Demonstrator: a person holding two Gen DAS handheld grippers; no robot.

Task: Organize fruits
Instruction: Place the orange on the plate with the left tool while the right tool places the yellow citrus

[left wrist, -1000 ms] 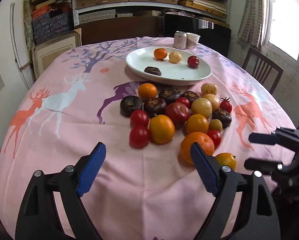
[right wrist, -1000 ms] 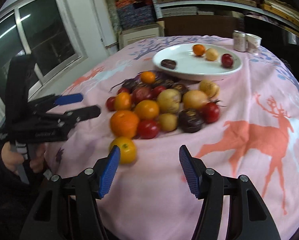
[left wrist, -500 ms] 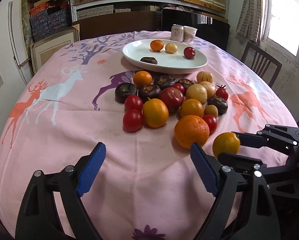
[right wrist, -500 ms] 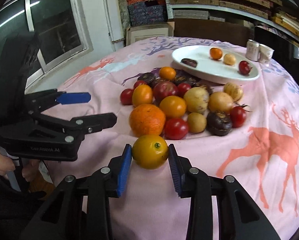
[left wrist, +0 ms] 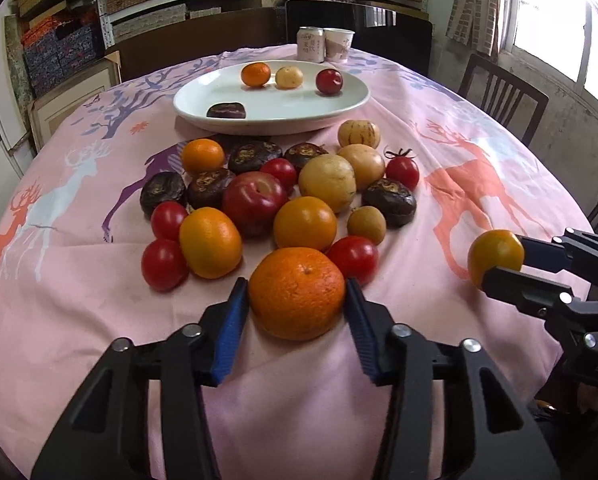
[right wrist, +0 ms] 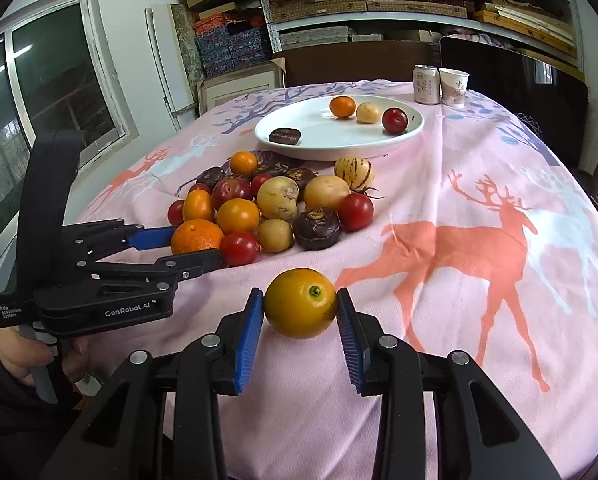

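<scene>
A pile of fruit (left wrist: 283, 196) lies on the pink tablecloth: tomatoes, oranges, yellow melons, dark chestnut-like fruits. My left gripper (left wrist: 297, 294) is shut on a large orange (left wrist: 297, 292) at the pile's near edge; the same hold shows in the right wrist view (right wrist: 197, 236). My right gripper (right wrist: 300, 308) is shut on a yellow-orange fruit (right wrist: 300, 308) and holds it above the cloth; it also shows in the left wrist view (left wrist: 496, 256). A white plate (left wrist: 291, 114) beyond the pile holds an orange, a pale fruit, a red fruit and a dark fruit.
A can (left wrist: 310, 44) and a paper cup (left wrist: 338, 45) stand behind the plate. A chair (left wrist: 499, 96) stands at the table's right side. Shelves with boxes line the back wall. The tablecloth has deer prints (right wrist: 459, 236).
My left gripper moved forward and closed on the large orange. My right gripper closed on the yellow-orange fruit and lifted it off the cloth, to the right of the pile.
</scene>
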